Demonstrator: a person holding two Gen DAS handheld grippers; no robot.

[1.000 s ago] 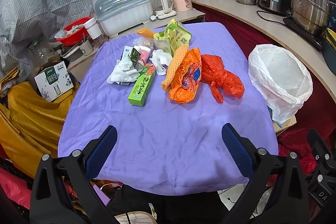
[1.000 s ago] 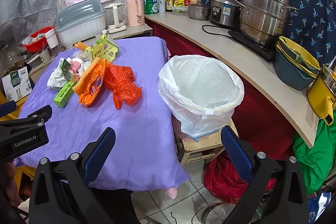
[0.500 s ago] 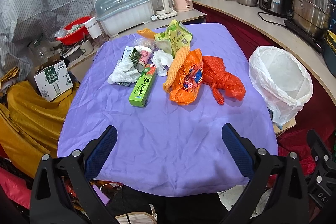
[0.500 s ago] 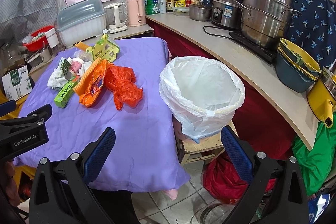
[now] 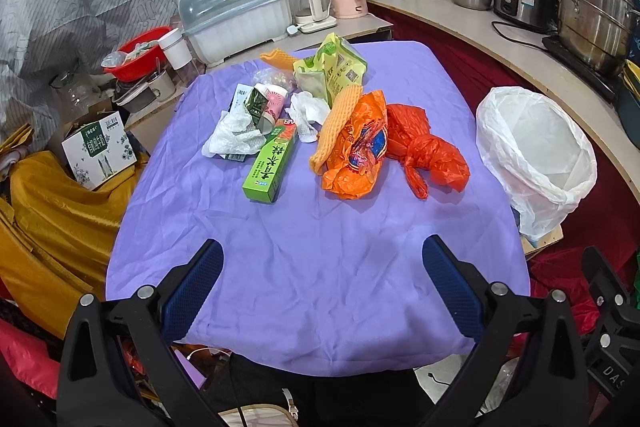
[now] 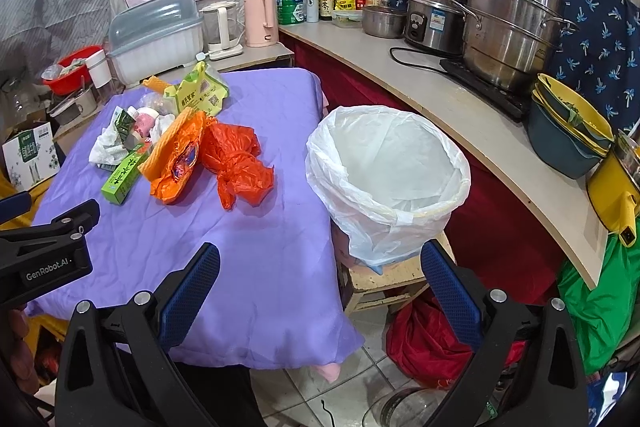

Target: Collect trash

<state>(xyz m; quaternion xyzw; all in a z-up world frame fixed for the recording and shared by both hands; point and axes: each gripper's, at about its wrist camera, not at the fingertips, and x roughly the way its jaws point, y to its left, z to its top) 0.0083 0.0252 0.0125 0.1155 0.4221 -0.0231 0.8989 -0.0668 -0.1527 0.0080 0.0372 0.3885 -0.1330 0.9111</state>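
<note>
The trash is heaped on the far half of the purple-covered table (image 5: 320, 267), well ahead of the left gripper (image 5: 322, 267), whose jaws are spread wide and empty; the green carton (image 5: 270, 163) lies with its long axis running near-to-far. The red plastic bag (image 6: 240, 163) is judged nearest the right gripper (image 6: 320, 269), also spread and empty. Only the right wrist view shows the white-lined bin (image 6: 400, 211) standing on a stool just right of the table

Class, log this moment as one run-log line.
left gripper: open, empty | right gripper: open, empty | trash pile: on table | bin: empty
</note>
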